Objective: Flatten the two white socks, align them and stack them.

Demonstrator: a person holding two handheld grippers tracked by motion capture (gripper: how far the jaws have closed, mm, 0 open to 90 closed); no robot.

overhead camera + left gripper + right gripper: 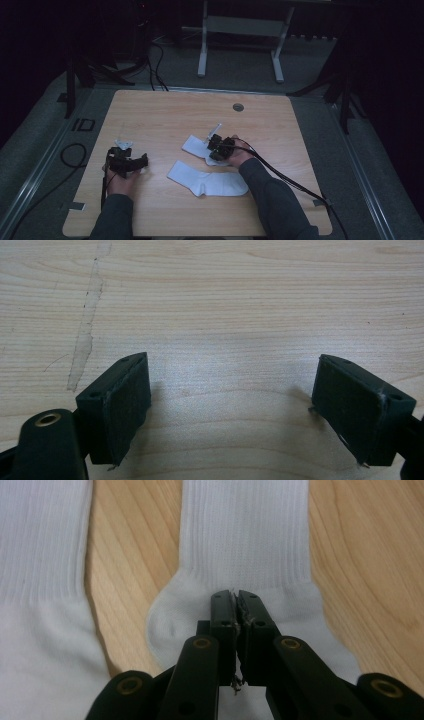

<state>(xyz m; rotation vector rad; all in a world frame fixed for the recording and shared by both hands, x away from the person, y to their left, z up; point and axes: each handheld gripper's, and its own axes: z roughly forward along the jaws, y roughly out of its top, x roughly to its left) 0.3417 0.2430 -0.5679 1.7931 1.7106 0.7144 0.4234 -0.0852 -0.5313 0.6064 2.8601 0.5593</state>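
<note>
Two white socks lie flat on the wooden table (150,110). The far sock (192,145) is under my right gripper (216,145); the near sock (207,182) lies just in front of it. In the right gripper view my right gripper (236,597) is shut, its tips over the heel of the far sock (245,540). I see no fabric bunched between the jaws. The other sock (40,555) lies to the left. My left gripper (142,161) rests at the table's left, open over bare wood (232,405), holding nothing.
A round grommet (238,107) sits near the table's far edge. Beyond the table stand a white frame (202,55) and dark stands. Cables trail on the floor at the left (75,155).
</note>
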